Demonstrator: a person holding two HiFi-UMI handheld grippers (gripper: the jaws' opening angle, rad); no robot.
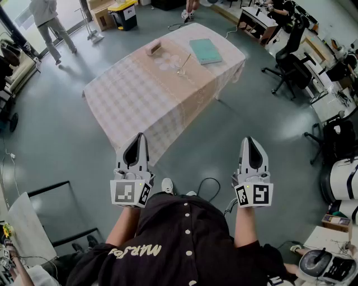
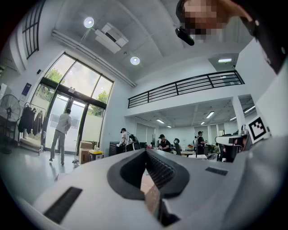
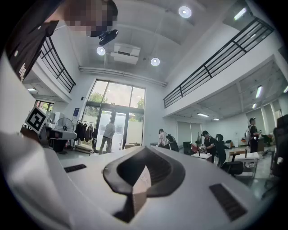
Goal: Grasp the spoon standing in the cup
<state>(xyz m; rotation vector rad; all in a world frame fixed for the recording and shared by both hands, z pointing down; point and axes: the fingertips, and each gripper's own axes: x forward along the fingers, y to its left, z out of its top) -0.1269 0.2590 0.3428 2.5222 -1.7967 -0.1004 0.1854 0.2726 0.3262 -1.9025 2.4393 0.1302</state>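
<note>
In the head view a long table [image 1: 140,106] with a pale checked cloth stands well ahead of me. Near its far end is a clear cup [image 1: 182,70] with a spoon [image 1: 185,60] leaning in it. My left gripper [image 1: 136,144] and right gripper [image 1: 251,144] are held close to my body, over the floor and short of the table. Both point level toward it. The jaws of each meet at the tips with nothing between them. The left gripper [image 2: 145,152] and the right gripper [image 3: 145,149] each look out across the hall, and neither view shows the cup.
On the table also lie a teal book [image 1: 205,50] and a small brown box [image 1: 154,48]. Office chairs [image 1: 293,61] and desks line the right side. A person [image 1: 51,22] walks at the far left near cardboard boxes [image 1: 103,14]. A black frame [image 1: 56,212] stands at my lower left.
</note>
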